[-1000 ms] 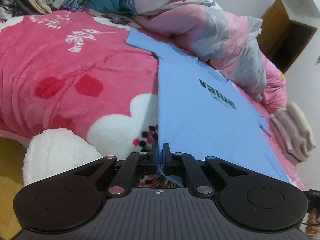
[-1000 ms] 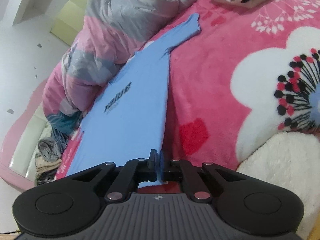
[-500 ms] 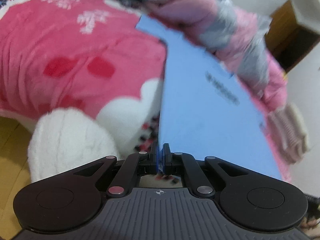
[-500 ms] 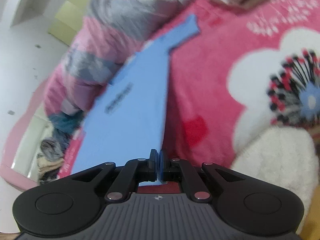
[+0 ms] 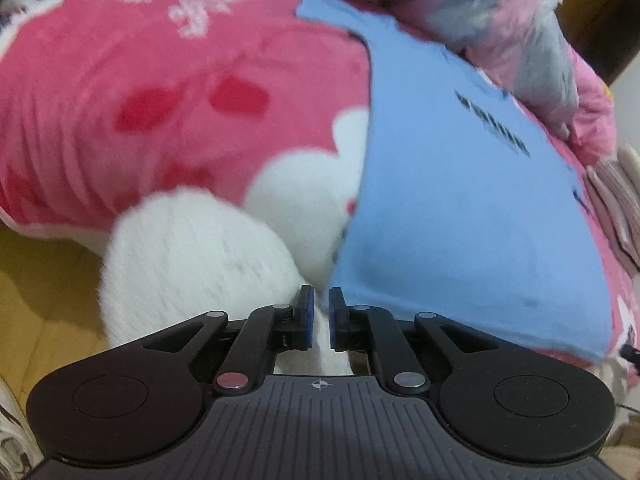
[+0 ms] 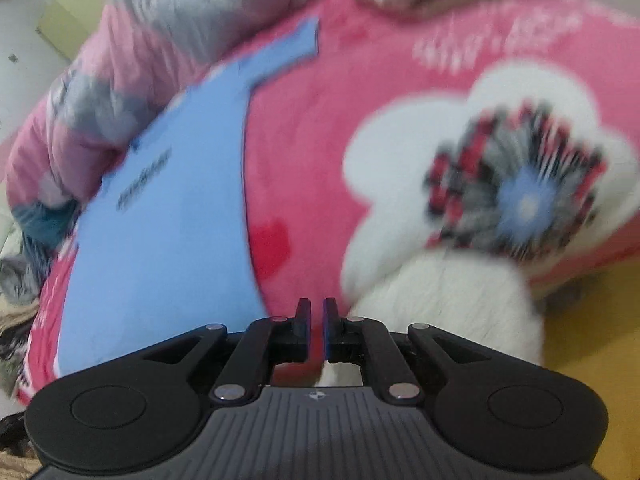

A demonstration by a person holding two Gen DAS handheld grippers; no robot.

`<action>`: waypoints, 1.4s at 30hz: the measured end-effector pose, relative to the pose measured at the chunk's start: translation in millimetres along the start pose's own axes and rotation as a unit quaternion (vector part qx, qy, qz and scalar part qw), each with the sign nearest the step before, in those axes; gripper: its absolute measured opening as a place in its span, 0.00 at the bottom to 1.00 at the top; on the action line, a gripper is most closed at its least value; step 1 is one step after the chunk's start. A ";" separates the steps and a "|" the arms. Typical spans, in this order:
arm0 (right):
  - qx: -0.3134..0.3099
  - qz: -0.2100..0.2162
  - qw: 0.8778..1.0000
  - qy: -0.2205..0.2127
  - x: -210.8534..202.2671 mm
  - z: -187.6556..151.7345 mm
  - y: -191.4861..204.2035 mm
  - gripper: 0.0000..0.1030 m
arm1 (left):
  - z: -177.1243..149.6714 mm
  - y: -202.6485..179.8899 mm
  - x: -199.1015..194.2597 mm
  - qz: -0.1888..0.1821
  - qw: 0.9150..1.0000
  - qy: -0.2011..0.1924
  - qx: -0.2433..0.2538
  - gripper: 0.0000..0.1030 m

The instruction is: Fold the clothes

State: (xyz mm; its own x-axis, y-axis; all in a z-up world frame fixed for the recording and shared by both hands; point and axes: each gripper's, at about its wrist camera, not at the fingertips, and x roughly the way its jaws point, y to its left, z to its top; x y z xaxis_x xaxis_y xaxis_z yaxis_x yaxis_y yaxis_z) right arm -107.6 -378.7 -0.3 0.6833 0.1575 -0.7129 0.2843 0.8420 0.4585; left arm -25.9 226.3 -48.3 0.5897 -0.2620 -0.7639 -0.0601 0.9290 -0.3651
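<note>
A light blue T-shirt (image 5: 460,200) with dark lettering lies spread flat on the pink flowered blanket (image 5: 160,92), its hem toward me. My left gripper (image 5: 321,308) hovers just off the hem's left corner, its jaws slightly open with nothing between them. In the right wrist view the same T-shirt (image 6: 168,220) stretches away at the left. My right gripper (image 6: 317,316) sits just right of the hem's other corner, jaws parted by a narrow gap and empty. Both views are motion-blurred.
A crumpled pink and grey quilt (image 5: 500,12) lies along the shirt's far side. A white fluffy sleeve (image 5: 192,264) is near each gripper, also the sleeve (image 6: 452,312). Folded clothes (image 5: 616,200) are stacked at the right. Yellow floor (image 5: 36,292) lies below the bed edge.
Both grippers were shut on the T-shirt's hem corners; they have now opened slightly and let go. The shirt lies flat and both grippers have pulled back toward the bed edge.
</note>
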 end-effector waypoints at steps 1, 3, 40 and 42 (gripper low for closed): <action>-0.013 0.003 1.000 -0.024 -4.6 4.2 5.5 0.06 | 3.3 -0.6 -3.7 0.002 1.000 -0.010 0.001 0.08; -0.045 0.032 0.997 -0.051 -2.0 11.1 24.0 0.06 | 11.4 -9.9 -6.4 -0.006 0.999 -0.032 0.014 0.10; 0.012 0.017 0.995 -0.096 66.1 36.8 2.9 0.09 | 61.2 -38.0 32.8 -0.006 0.995 -0.102 -0.016 0.34; 0.004 0.009 0.994 -0.109 58.0 44.9 5.8 0.10 | 74.4 -38.4 30.7 -0.010 0.994 -0.112 -0.013 0.34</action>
State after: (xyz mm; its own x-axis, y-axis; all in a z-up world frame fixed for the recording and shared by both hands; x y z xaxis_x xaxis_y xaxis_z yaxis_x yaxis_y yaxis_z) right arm -36.1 -387.9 -15.1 0.8172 0.0567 -0.5736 0.2754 0.8357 0.4751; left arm 54.4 202.0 -18.1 0.7558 -0.2122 -0.6195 -0.0664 0.9163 -0.3949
